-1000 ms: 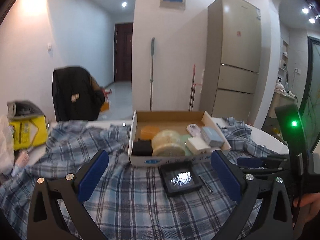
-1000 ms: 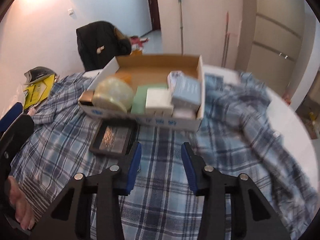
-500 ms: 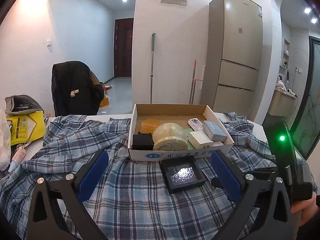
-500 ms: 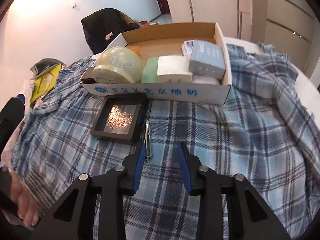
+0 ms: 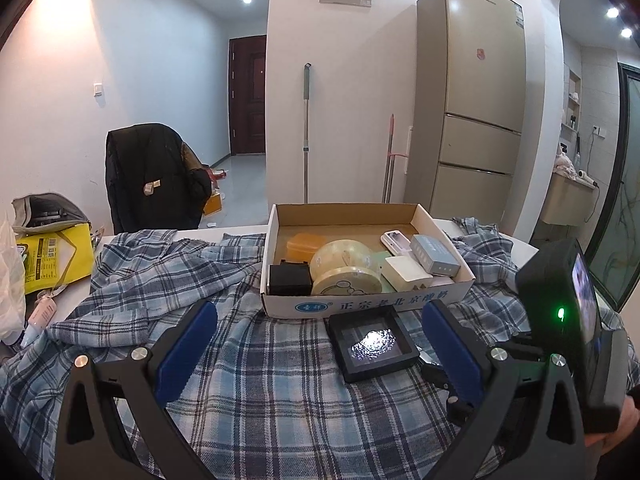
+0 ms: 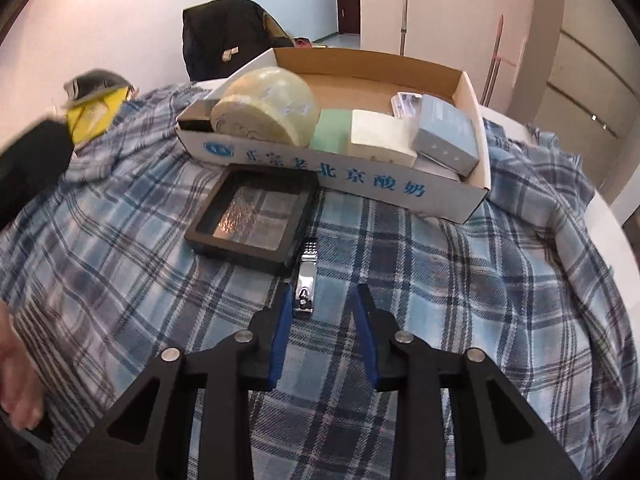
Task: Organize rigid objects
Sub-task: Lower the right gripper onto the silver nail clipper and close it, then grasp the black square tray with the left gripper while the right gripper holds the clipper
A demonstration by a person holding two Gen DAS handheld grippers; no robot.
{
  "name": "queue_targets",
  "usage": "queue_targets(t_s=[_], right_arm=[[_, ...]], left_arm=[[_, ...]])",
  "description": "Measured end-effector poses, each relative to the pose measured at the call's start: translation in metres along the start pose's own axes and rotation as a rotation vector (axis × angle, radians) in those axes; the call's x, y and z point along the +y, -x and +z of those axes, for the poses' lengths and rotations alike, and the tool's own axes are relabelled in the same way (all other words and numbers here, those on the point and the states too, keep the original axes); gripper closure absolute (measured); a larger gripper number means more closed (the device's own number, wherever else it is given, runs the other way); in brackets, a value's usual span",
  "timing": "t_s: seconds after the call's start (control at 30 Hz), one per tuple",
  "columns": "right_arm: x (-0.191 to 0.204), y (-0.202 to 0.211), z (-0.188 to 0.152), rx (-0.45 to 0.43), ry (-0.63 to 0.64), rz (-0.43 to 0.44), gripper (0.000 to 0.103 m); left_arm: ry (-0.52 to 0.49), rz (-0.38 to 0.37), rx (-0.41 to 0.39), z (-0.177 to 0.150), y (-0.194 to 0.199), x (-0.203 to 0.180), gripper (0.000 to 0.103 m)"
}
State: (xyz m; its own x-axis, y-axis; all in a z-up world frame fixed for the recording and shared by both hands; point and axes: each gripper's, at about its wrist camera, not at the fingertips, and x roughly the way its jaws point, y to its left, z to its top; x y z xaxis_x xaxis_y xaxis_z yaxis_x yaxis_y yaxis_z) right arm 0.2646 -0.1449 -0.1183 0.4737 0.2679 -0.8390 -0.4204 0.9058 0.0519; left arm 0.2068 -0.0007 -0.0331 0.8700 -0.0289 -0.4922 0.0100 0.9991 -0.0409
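A white cardboard box (image 5: 360,304) (image 6: 400,194) stands on the plaid cloth and holds a pale round container (image 6: 264,110), a black box (image 5: 290,278), an orange case (image 5: 304,245), a green block (image 6: 330,132), a cream block (image 6: 380,136) and a grey-blue box (image 6: 446,132). A black square display case (image 5: 370,342) (image 6: 256,216) lies in front of the box. A metal nail clipper (image 6: 306,280) lies beside the case, its near end between the fingertips of my right gripper (image 6: 324,300), which is open and low over the cloth. My left gripper (image 5: 320,334) is wide open and empty.
The blue plaid cloth (image 6: 440,300) covers a white table (image 6: 616,240). A yellow bag (image 5: 48,256) and a white plastic bag (image 5: 10,288) lie at the left. A chair with a black jacket (image 5: 152,176) stands behind. The right gripper's body (image 5: 568,320) stands close on the right.
My right gripper has moved forward and down to the nail clipper, whose near end now lies between the fingers. The left gripper has risen a little and steadied.
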Motion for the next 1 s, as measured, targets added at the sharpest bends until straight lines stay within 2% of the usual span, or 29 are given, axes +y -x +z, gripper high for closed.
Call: queue_targets(t_s=[0.07, 0.37, 0.5, 0.63, 0.73, 0.83, 0.93, 1.0], right_arm=[[0.001, 0.001, 0.000, -0.005, 0.009, -0.002, 0.085], [-0.003, 0.011, 0.001, -0.052, -0.018, 0.032, 0.085], [0.001, 0.006, 0.001, -0.037, 0.000, 0.035, 0.086], [0.004, 0.002, 0.001, -0.033, 0.009, 0.011, 0.094], [0.000, 0.009, 0.000, -0.067, -0.007, 0.016, 0.094], [-0.011, 0.029, 0.004, -0.139, -0.031, 0.002, 0.094], [-0.023, 0.044, 0.007, -0.183, -0.080, 0.001, 0.094], [-0.033, 0.049, 0.008, -0.195, -0.117, 0.010, 0.094]], left_arm=[[0.003, 0.000, 0.002, 0.001, 0.000, 0.001, 0.000], [0.003, 0.001, 0.005, 0.000, -0.001, 0.001, 0.000], [0.007, 0.003, 0.016, -0.001, -0.004, 0.003, 0.000], [0.026, 0.003, 0.028, -0.002, -0.006, 0.007, 0.000], [0.034, 0.012, 0.044, -0.004, -0.010, 0.009, 0.000], [0.046, 0.024, 0.054, -0.004, -0.012, 0.011, 0.000], [0.050, 0.029, 0.097, -0.001, -0.016, 0.012, 0.000], [0.063, -0.016, 0.168, 0.002, -0.024, 0.011, 0.000]])
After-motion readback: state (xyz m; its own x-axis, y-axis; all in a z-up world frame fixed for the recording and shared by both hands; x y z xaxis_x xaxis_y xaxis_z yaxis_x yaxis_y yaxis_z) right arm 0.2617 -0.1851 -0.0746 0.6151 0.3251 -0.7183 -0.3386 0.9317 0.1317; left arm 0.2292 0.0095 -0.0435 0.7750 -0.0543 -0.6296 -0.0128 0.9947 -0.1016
